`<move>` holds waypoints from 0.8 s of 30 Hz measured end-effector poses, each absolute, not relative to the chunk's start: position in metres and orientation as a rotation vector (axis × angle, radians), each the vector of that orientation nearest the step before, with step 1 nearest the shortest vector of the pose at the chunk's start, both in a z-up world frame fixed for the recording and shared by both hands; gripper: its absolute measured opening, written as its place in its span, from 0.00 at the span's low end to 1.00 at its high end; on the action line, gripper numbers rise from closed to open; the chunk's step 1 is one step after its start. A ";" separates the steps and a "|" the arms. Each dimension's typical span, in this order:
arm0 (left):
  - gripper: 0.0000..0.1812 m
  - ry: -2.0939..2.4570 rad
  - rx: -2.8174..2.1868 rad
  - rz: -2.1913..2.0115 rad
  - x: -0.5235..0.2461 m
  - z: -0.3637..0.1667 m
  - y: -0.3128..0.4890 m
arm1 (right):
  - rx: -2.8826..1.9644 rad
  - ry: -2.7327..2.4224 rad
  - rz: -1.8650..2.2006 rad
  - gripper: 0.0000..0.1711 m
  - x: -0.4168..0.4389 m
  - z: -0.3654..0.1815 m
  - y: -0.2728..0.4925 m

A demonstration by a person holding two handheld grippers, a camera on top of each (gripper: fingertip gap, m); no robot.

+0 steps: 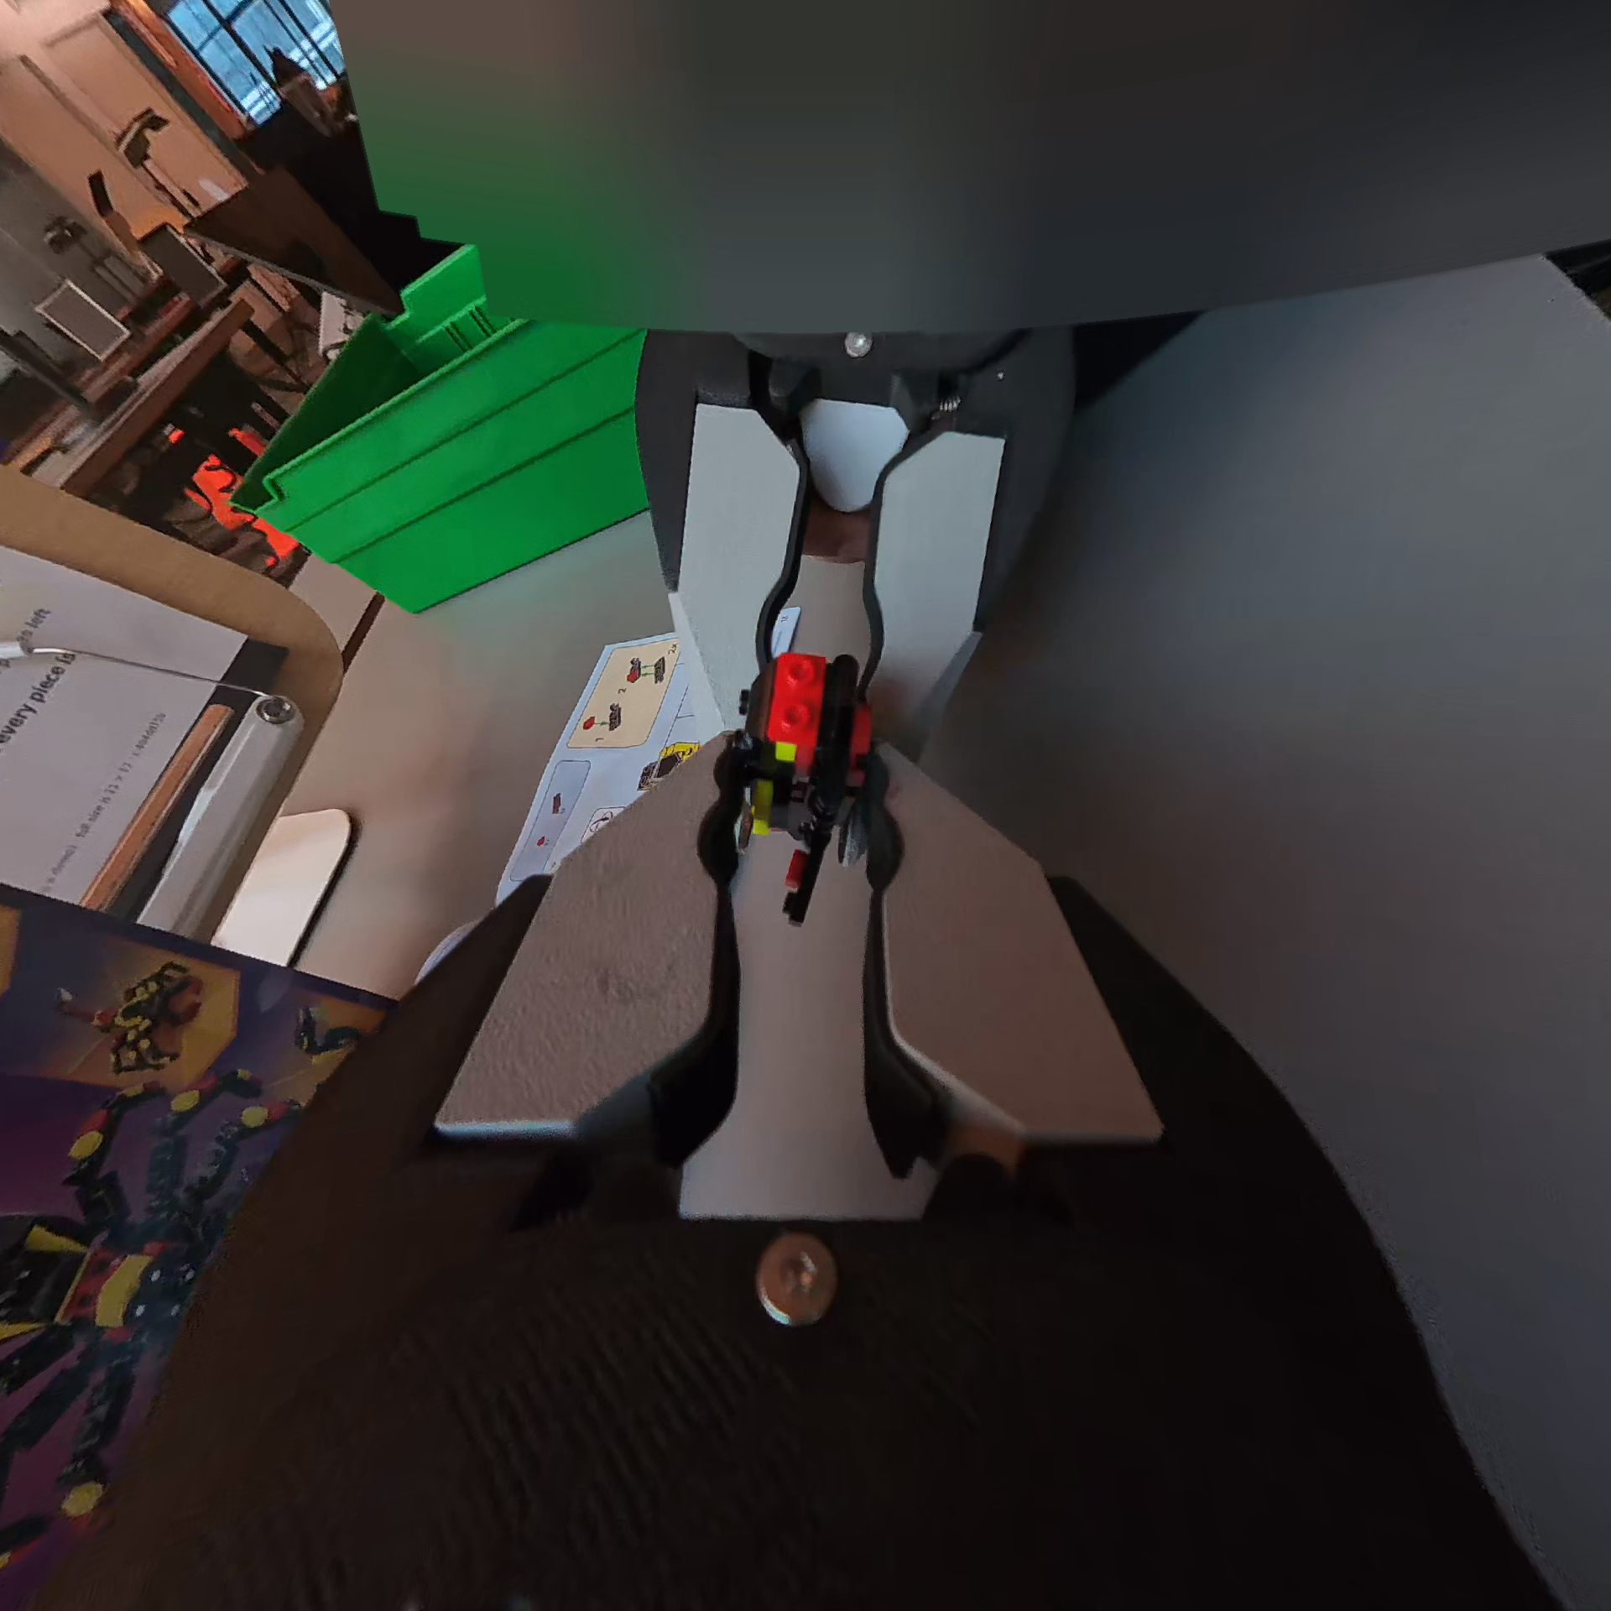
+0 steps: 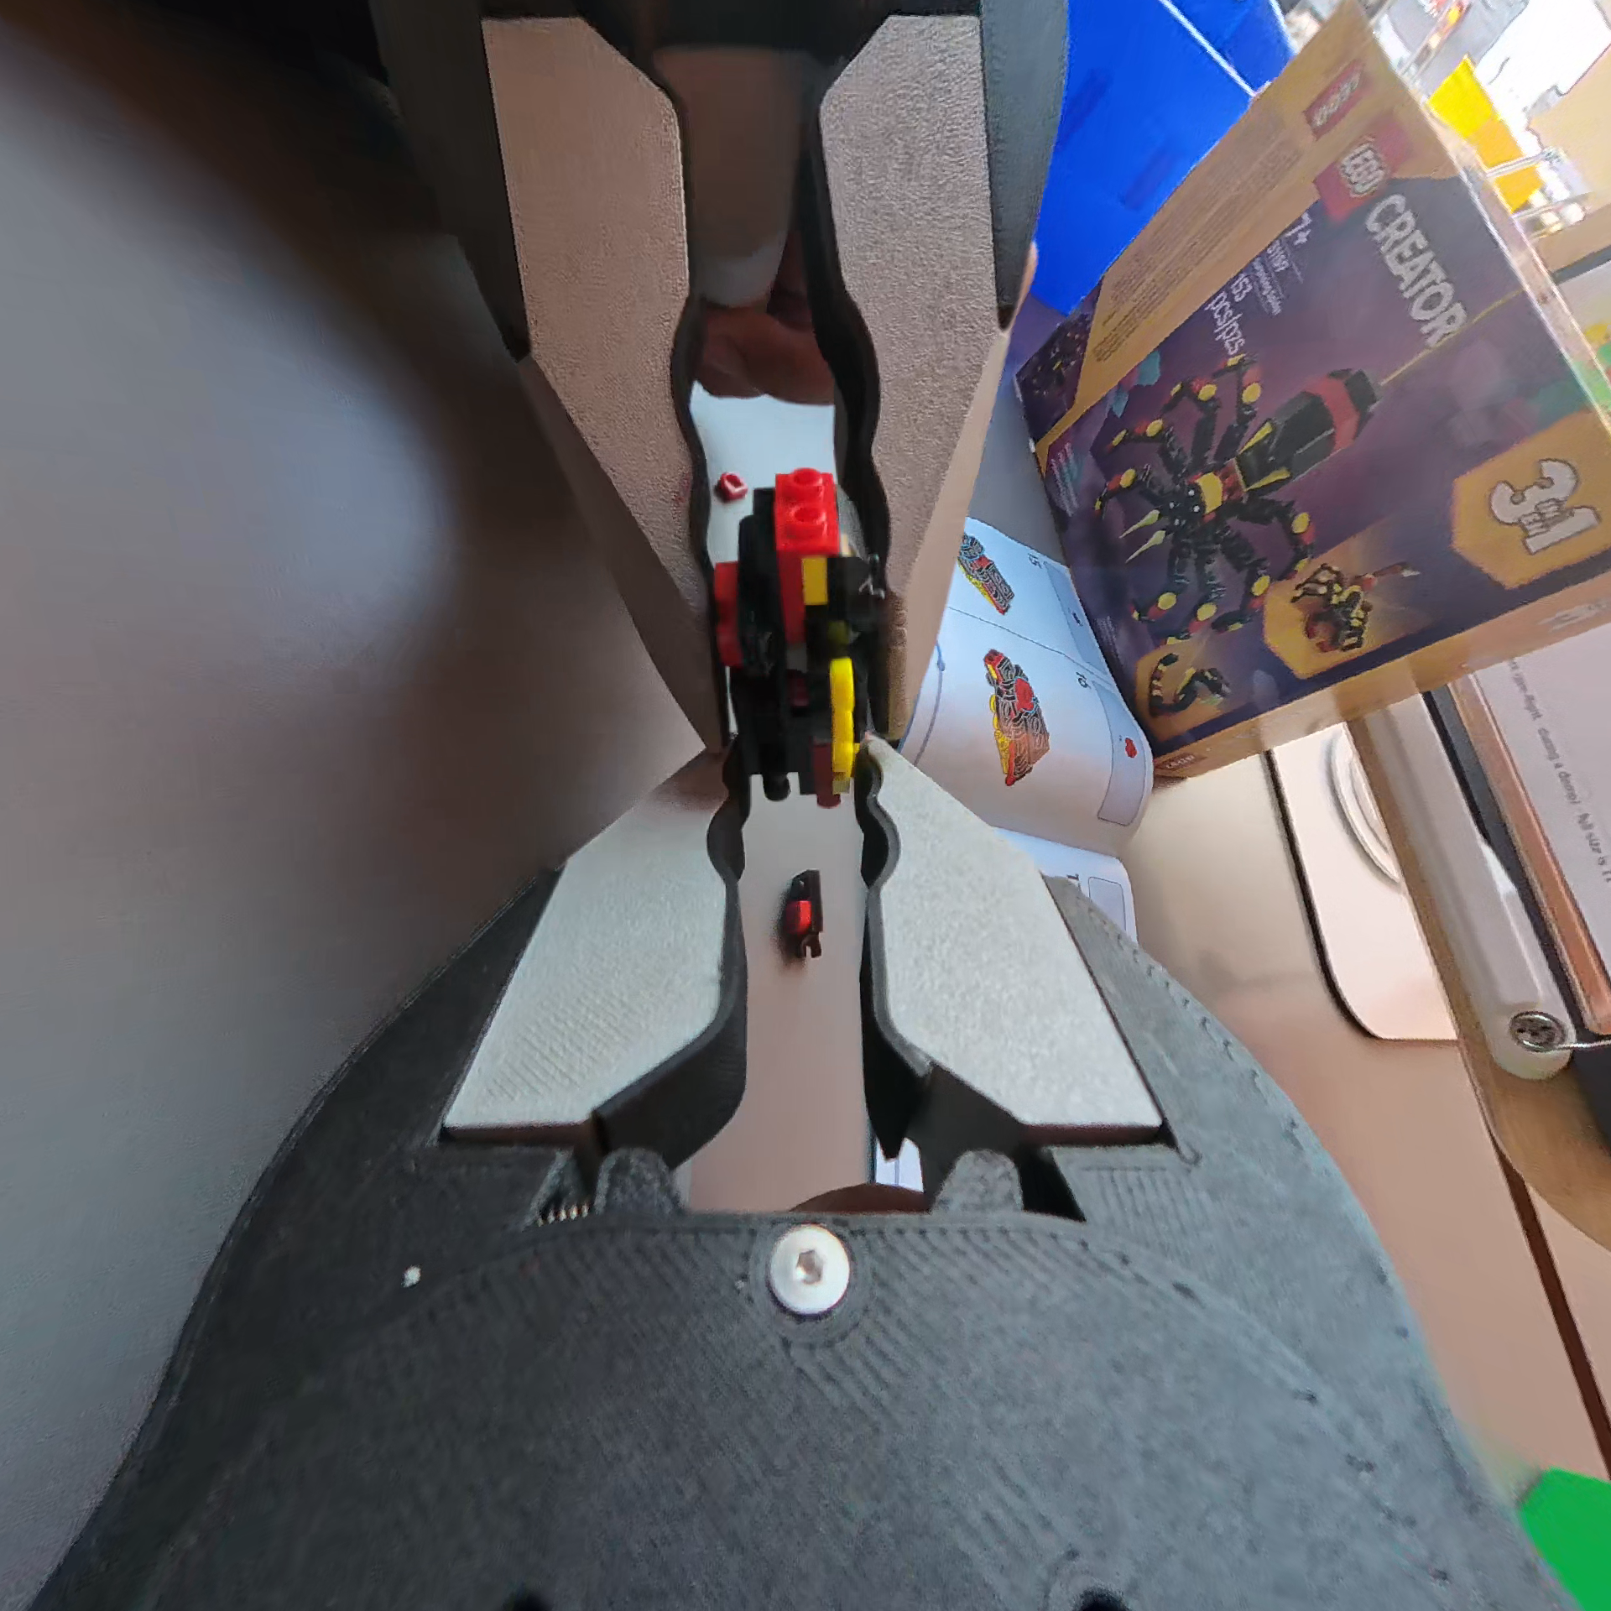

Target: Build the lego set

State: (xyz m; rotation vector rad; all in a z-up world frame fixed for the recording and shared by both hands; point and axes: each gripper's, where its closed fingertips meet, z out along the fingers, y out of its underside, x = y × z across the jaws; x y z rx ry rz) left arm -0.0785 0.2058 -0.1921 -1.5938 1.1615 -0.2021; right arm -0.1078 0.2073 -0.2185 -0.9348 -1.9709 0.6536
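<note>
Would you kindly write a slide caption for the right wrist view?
Both grippers, right and left, pinch the red, black and yellow lego assembly beside the set box.

Lego build (image 2: pixel 798 628) flanks hidden between both grippers' fingers, beside it the instruction sheet (image 1: pixel 601 741) half covered, set box (image 1: pixel 131 1177) cut off at the left edge

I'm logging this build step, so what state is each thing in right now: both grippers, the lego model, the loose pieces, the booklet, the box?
left gripper: jaws shut on the lego model.
right gripper: jaws shut on the lego model, facing the left one.
lego model: partly built, held off the table.
small black-and-red piece: loose on the table.
tiny red piece: loose on the table.
instruction booklet: open, flat.
set box: propped upright.
</note>
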 end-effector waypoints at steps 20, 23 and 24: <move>0.12 1.183 -1.483 -0.189 -0.078 -0.187 0.200 | -0.901 -1.973 0.707 0.12 -0.103 -0.211 0.201; 0.12 1.199 -1.441 -0.202 -0.075 -0.185 0.197 | -0.903 -1.974 0.772 0.12 -0.101 -0.210 0.196; 0.12 1.211 -1.452 -0.177 -0.076 -0.186 0.198 | -0.910 -1.979 0.788 0.13 -0.100 -0.210 0.197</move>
